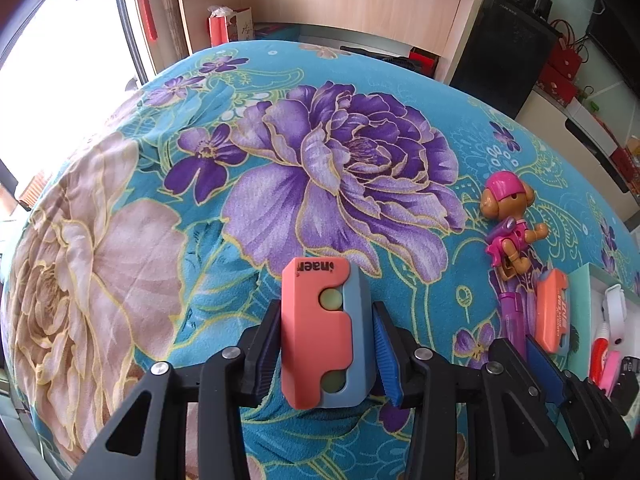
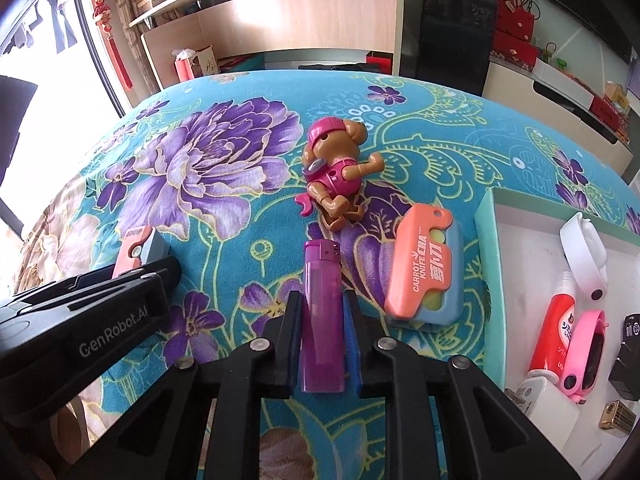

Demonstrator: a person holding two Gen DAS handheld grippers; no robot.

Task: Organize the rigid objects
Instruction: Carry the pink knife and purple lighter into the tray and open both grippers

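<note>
**Both grippers clamped, toys waiting on the cloth**

Fingers first: our right gripper [image 2: 322, 344] is pinched tight on the purple lighter [image 2: 322, 312], and our left gripper [image 1: 326, 354] is clamped on a coral-and-blue toy knife [image 1: 320, 336] over the flowered cloth [image 1: 160, 200]. Just beyond the lighter, a second toy knife [image 2: 424, 268] lies flat beside the white box [image 2: 520, 248] at our right. Farther out, we see the pink toy dog [image 2: 340, 168] on its side.

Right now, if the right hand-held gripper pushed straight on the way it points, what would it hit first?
Probably the toy dog figure. The right hand-held gripper is shut on the purple lighter, which points up the flowered cloth toward it, though depth is hard to judge.
</note>
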